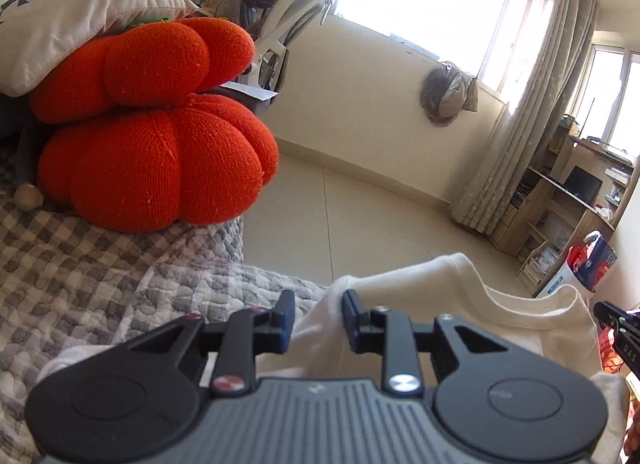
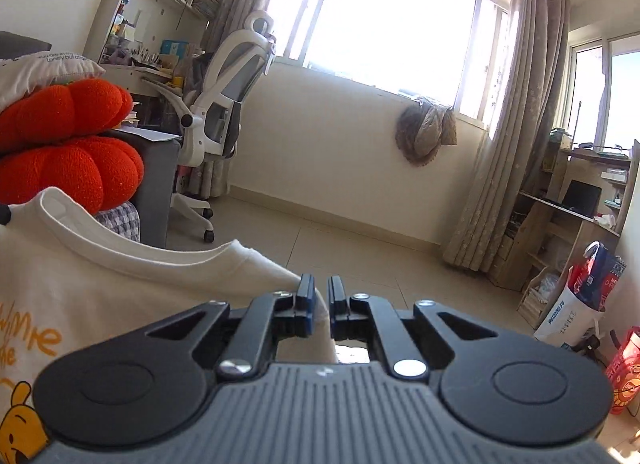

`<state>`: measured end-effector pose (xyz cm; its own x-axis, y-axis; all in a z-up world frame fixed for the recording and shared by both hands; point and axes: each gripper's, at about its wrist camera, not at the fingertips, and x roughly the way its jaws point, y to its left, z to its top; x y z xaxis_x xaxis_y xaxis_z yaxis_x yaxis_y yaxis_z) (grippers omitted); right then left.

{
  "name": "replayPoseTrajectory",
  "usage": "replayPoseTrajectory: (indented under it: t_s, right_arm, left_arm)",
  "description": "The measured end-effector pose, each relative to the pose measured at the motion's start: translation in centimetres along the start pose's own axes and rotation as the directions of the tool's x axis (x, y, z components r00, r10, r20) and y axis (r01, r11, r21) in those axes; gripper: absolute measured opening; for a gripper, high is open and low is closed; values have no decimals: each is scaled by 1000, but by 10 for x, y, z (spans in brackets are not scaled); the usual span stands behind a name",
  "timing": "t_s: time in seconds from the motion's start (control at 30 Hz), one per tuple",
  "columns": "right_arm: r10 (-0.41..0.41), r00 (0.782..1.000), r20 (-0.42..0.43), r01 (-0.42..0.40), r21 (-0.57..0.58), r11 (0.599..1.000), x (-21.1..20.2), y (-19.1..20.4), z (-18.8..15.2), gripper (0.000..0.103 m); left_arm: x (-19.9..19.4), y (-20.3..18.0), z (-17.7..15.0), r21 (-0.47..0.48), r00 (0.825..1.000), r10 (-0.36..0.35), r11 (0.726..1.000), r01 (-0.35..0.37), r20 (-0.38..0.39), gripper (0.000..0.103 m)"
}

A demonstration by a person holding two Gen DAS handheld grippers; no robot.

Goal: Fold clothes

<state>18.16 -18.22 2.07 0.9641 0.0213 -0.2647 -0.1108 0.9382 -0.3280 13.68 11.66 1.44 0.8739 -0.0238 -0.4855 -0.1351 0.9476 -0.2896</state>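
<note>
1. Cream cotton, a T-shirt (image 2: 120, 288), is held up off the quilted bed (image 1: 100, 284), its collar edge running crosswise between both tools, its body hanging below them.
2. Fabric at one shoulder is seen between the fingers of the left tool (image 1: 316, 320), which stand part-way open; whether it is truly pinched cannot be told.
3. Cloth is pinched in the nearly closed right tool (image 2: 320, 306) at the other shoulder.
4. Sleeves and hem are hidden beneath the tool bodies; the printed front is cut off.
</note>
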Motion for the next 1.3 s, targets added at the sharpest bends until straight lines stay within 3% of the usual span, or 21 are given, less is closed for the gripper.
replayPoseTrajectory:
  t_s: [0.03, 0.1, 0.2, 0.23, 0.33, 0.4, 0.5, 0.63, 0.7, 0.77, 0.93, 1.03, 1.17, 1.23, 1.27, 1.3]
  right_arm:
    - [-12, 999, -30, 12, -12, 1000, 5, 0, -5, 18]
    - [-38, 995, -89, 35, -38, 999, 14, 0, -16, 20]
    - [34, 997, -67, -30, 62, 998, -1, -20, -13, 55]
    - [60, 995, -78, -54, 77, 996, -5, -24, -12, 58]
    - [171, 978, -121, -152, 152, 977, -15, -34, -11, 58]
    - [281, 949, -145, -241, 240, 940, -23, -41, -14, 58]
    - [417, 896, -155, -343, 354, 870, -38, -52, -17, 58]
    - [466, 868, -173, -386, 357, 851, -73, -60, -21, 57]
    - [511, 841, -179, -416, 389, 822, -87, -65, -27, 58]
    - [570, 800, -187, -451, 440, 777, -100, -71, -34, 58]
    - [634, 730, -254, -441, 534, 721, -125, -77, -72, 57]
    - [661, 683, -312, -411, 583, 700, -130, -78, -95, 52]
    - [711, 631, -309, -413, 642, 646, -128, -75, -102, 47]
    - [694, 623, -361, -416, 598, 685, -128, -60, -107, 29]
    - [673, 632, -384, -416, 565, 713, -128, -53, -106, 24]
    - [655, 647, -390, -431, 522, 736, -130, -47, -102, 22]
  left_arm:
    - [0, 7, -3, -19, 1000, 14, 1000, -13, 8, 32]
    - [-6, 30, -1, -120, 999, 29, 992, -25, 32, 33]
    - [-21, 58, 5, -257, 998, 37, 966, -22, 53, 33]
    - [-27, 64, 6, -272, 998, 43, 962, -30, 43, 33]
    - [-40, 68, 0, -261, 998, 53, 963, -62, -39, 33]
    - [-48, 66, -6, -250, 994, 41, 966, -65, -102, 33]
    - [-70, 63, -9, -246, 993, 5, 969, -33, -114, 34]
    - [-111, 56, -22, -214, 994, -59, 976, 38, -92, 44]
    - [-121, 52, -37, -168, 987, -76, 984, 51, -144, 48]
    - [-130, 50, -52, -137, 976, -97, 988, 71, -193, 48]
    - [-140, 53, -78, -124, 957, -108, 989, 77, -268, 53]
    - [-136, 43, -89, -87, 939, -108, 993, 84, -327, 54]
    - [-131, 30, -105, -38, 909, -103, 995, 96, -403, 54]
    - [-128, 23, -113, -14, 893, -98, 995, 103, -440, 55]
    - [-131, 23, -112, -13, 895, -100, 994, 105, -434, 54]
    - [-133, 22, -110, -14, 899, -102, 994, 106, -425, 43]
